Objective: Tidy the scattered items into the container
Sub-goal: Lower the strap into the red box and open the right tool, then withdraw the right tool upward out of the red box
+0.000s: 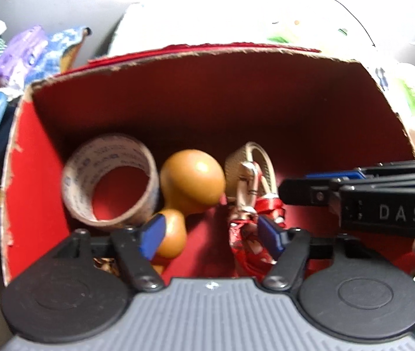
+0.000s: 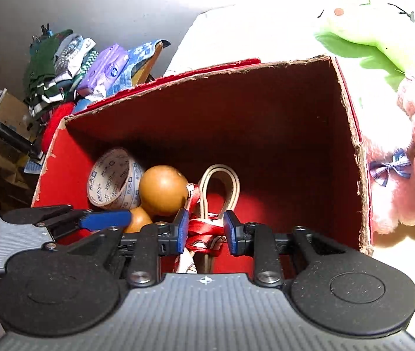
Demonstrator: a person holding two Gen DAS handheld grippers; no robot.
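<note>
You've got 1 red box (image 2: 265, 122) w/ 4 items inside: 1 tape roll (image 2: 113, 180), 1 gourd (image 2: 163, 190), 1 red ribbon (image 2: 204, 228), 1 beige strap (image 2: 230, 187). Outside: 2 plush toys, 1 green (image 2: 362, 41), 1 pink (image 2: 406, 175).

We see on our left gripper (image 1: 211, 235) black linkage arms, blue finger pads (image 1: 152, 235), silver screws and a grey ribbed body with two black discs. Our right gripper (image 2: 204, 231) looks the same; its side carries white letters "DAS".

Both wrist cameras look steeply down, close above the red box (image 1: 195, 111) (shared by both views).
</note>
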